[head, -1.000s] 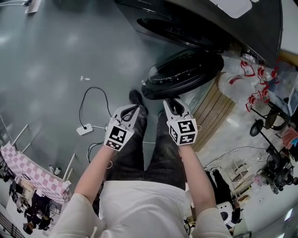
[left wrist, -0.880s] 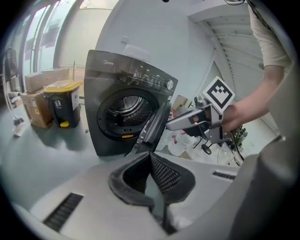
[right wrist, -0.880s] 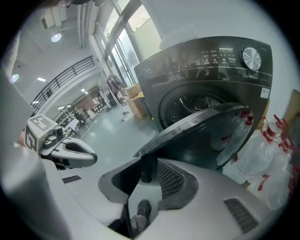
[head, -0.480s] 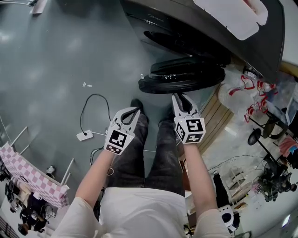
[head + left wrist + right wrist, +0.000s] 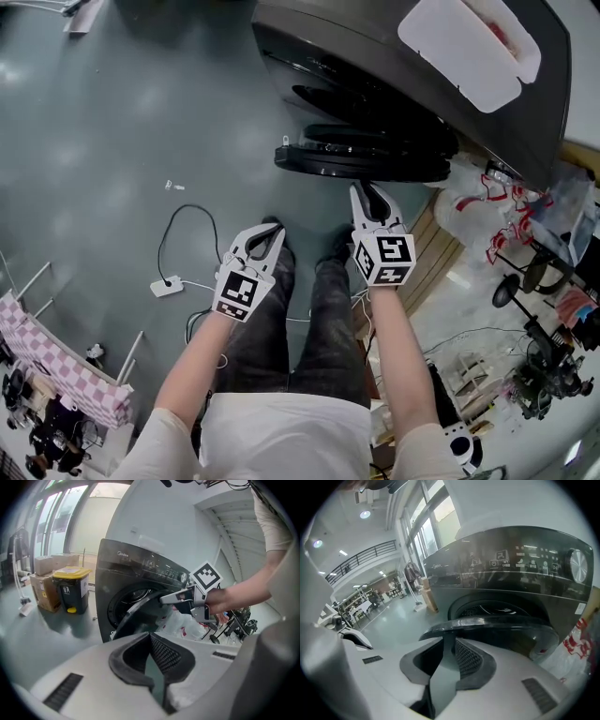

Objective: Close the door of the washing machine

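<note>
round dark washing machine door (image 5: 366,155) open; right gripper (image 5: 367,190) just beside it, empty jaws narrowly apart, just been closing; left gripper (image 5: 273,231) tips together

door (image 5: 367,156) before washing machine (image 5: 375,52) | right tongs (image 5: 367,193) near door

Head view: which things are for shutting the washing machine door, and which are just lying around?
For the job: washing machine, its open door.
Just lying about: white box on top, white plug on the floor, plastic bags, checked cloth.
</note>
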`<state>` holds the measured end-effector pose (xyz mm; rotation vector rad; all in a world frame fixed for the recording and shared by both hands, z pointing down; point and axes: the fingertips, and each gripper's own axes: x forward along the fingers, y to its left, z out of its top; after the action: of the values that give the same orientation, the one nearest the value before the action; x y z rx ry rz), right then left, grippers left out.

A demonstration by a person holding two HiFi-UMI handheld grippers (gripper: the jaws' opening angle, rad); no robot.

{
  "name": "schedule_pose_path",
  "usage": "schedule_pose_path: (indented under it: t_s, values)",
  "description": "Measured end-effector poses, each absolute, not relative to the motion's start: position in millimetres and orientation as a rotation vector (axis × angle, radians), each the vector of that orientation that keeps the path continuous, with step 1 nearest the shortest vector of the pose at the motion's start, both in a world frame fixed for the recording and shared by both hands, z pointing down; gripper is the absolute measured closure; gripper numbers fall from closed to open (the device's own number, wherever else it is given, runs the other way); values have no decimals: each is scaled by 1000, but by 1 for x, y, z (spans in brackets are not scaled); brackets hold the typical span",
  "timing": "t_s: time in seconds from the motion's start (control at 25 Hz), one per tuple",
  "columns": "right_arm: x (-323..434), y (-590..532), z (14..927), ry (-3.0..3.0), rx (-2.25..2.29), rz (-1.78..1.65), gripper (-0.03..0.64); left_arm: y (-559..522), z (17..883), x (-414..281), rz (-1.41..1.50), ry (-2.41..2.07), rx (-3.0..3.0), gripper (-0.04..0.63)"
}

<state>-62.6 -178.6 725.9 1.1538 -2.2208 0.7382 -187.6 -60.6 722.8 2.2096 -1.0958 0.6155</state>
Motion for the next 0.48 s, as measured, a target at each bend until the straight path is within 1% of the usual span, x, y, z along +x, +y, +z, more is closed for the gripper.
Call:
schedule_pose_path:
  t_s: [0.48]
  values:
    - [-75,-246,718,-2216,1306,656,522,-94,717,-222,595,-1196,2177,588]
